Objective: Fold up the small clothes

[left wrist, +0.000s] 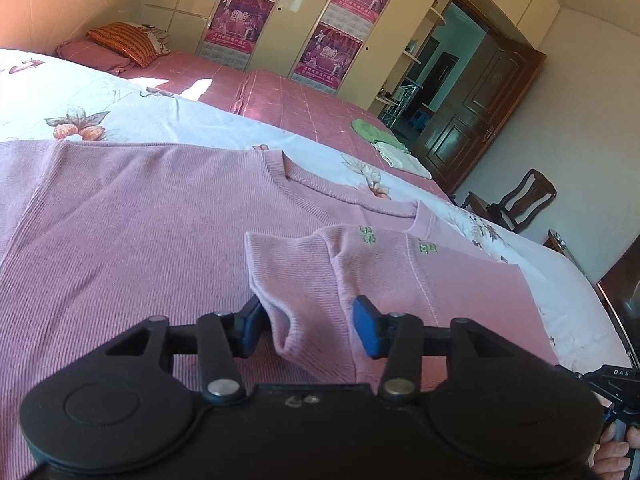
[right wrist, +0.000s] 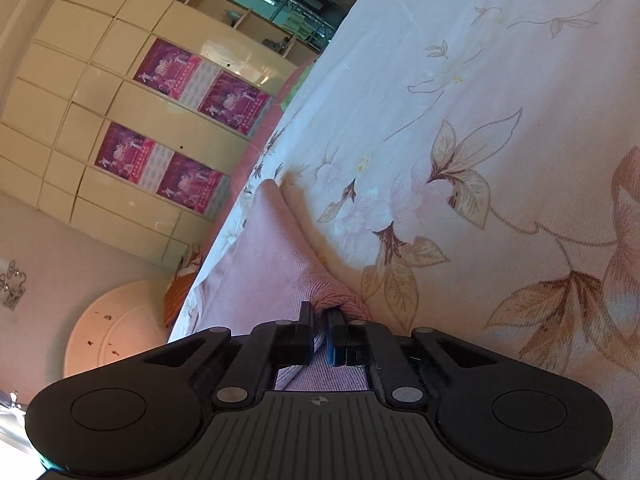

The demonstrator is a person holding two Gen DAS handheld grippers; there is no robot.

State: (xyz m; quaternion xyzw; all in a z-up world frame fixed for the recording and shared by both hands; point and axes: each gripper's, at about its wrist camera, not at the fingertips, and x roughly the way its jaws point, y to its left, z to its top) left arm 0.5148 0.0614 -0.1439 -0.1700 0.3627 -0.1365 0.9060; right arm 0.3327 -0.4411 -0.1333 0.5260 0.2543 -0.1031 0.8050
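Observation:
A pink ribbed sweater lies flat on the flowered white sheet, neckline toward the far side. One sleeve is folded across the body, and its cuff sits between the blue pads of my left gripper, which stands open without pinching the cuff. In the right wrist view my right gripper is rolled sideways and shut on a bunched edge of the sweater, down by the sheet.
Green and white clothes lie at the far side of the pink bedspread, with pillows by the headboard. A wardrobe with posters, a dark door and a chair stand beyond. A person's hand shows bottom right.

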